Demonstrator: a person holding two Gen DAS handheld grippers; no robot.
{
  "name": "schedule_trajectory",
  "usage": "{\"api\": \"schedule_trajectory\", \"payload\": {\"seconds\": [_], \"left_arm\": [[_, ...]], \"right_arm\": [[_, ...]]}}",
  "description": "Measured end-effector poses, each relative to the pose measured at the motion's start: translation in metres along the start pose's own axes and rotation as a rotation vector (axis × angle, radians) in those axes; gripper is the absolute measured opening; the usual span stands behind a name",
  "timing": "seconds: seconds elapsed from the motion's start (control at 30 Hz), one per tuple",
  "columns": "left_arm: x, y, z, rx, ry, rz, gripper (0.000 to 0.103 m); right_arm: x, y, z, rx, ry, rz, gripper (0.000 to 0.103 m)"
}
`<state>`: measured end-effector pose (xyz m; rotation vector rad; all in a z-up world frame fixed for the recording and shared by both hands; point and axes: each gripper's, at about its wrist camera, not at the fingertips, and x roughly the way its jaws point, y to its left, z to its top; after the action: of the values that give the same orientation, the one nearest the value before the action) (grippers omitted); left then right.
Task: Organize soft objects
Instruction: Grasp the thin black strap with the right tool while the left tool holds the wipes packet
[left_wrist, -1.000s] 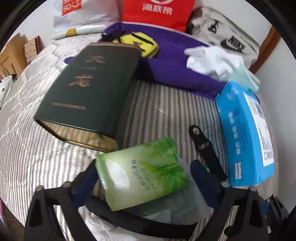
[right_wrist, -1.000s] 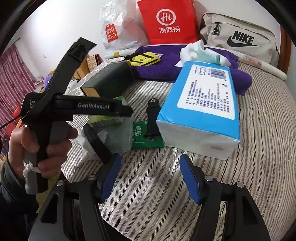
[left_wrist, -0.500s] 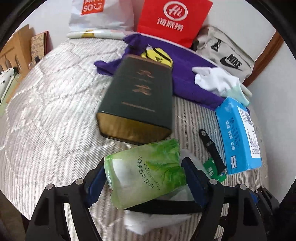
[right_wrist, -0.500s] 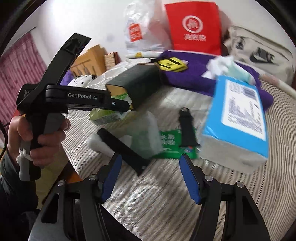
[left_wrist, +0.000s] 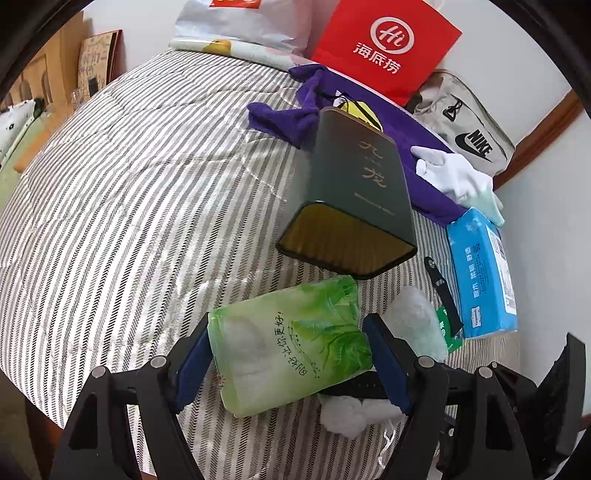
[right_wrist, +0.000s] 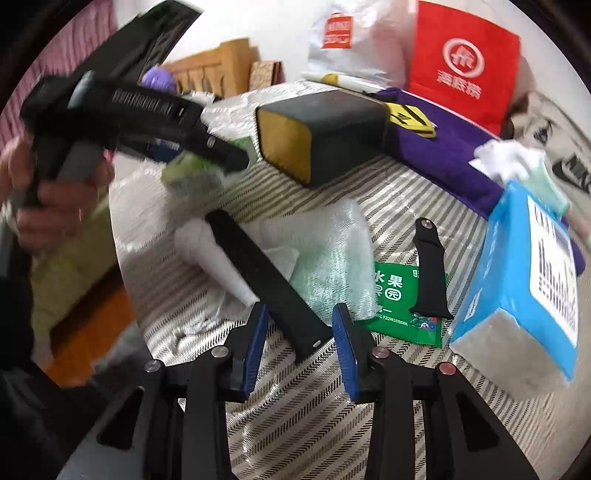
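A striped quilted bed (left_wrist: 140, 177) fills a white-walled (left_wrist: 546, 206) room beside wooden furniture (right_wrist: 218, 66)

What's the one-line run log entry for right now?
left gripper: shut on green tissue pack, lifted off bed | right gripper: open, straddling black strap end | blue tissue pack: untouched

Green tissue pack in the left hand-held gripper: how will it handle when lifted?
The green tissue pack probably compresses: soft tissue shows through its film. Likely light for its size. The glossy wrap may slip between the left hand-held gripper pads, which clamp only its two sides.
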<state>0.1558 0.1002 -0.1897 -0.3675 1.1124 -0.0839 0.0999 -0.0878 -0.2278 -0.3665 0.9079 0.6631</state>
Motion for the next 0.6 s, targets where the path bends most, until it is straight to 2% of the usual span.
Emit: {"api": "schedule_trajectory", "payload": {"seconds": [0.2, 0.27, 0.33, 0.43, 0.53, 0.6], "left_arm": [[0.001, 0.006, -0.001, -0.004, 0.009, -0.016, 0.078], [0.003, 0.007, -0.003, -0.005, 0.016, -0.022, 0.078], [0.003, 0.009, -0.006, -0.012, 0.026, -0.035, 0.078], [0.002, 0.013, -0.01, -0.017, 0.023, -0.052, 0.078], [0.0, 0.017, -0.011, -0.035, 0.021, -0.063, 0.078], [0.0, 0.018, -0.011, -0.04, 0.021, -0.062, 0.078]], "right_arm": [[0.004, 0.01, -0.002, -0.092, -0.006, -0.058, 0.036], [0.004, 0.009, -0.001, -0.101, -0.009, -0.042, 0.028], [0.002, 0.009, 0.0, -0.094, -0.007, -0.027, 0.013], [-0.005, 0.003, 0.004, -0.04, -0.011, -0.006, 0.008], [-0.009, -0.01, 0.007, 0.072, -0.011, 0.039, 0.007], [-0.009, -0.013, 0.007, 0.087, -0.012, 0.049, 0.007]]}}
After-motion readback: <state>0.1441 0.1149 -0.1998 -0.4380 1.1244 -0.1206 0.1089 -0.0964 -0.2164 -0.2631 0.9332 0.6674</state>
